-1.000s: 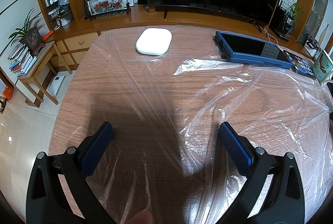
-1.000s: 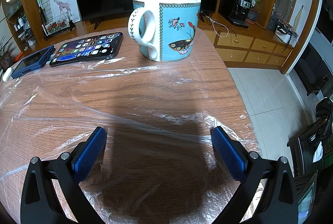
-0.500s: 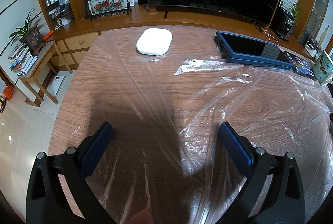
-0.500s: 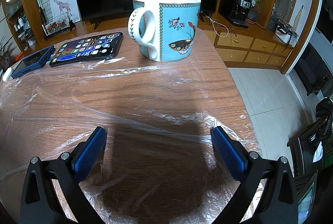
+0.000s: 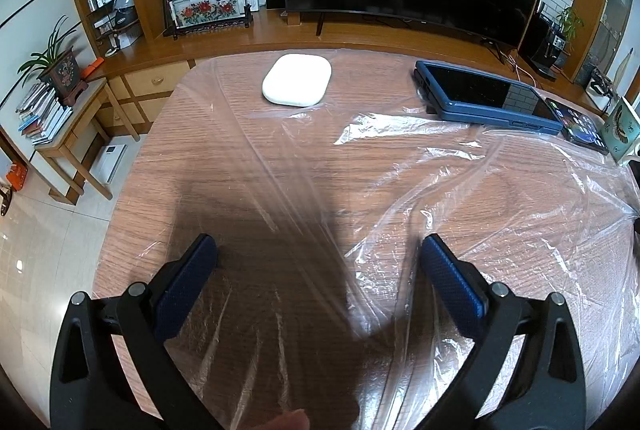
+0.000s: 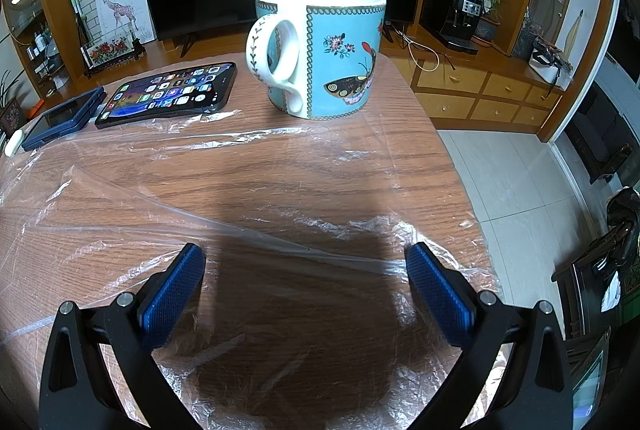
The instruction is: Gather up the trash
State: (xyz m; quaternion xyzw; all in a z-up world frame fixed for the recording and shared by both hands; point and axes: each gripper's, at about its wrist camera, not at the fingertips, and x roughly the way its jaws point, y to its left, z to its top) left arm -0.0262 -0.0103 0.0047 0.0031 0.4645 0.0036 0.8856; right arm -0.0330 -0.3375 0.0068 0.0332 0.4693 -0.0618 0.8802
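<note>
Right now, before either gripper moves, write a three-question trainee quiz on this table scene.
1. True or false: the left gripper and the right gripper are both open and empty.
2. What crinkled trash covers the brown wooden table?
3. Which object stands nearest the table's right edge: A white rounded case, B blue-cased tablet, C turquoise butterfly mug?

Key: 1 true; 2 clear plastic film; 3 C.

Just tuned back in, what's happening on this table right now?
Nothing is gripped yet. Both the left tongs and the right tongs are open, low over the clear plastic sheet spread on the wooden table. The sheet looks like the trash. The mug, phone, tablet and white case sit at its far edge.
</note>
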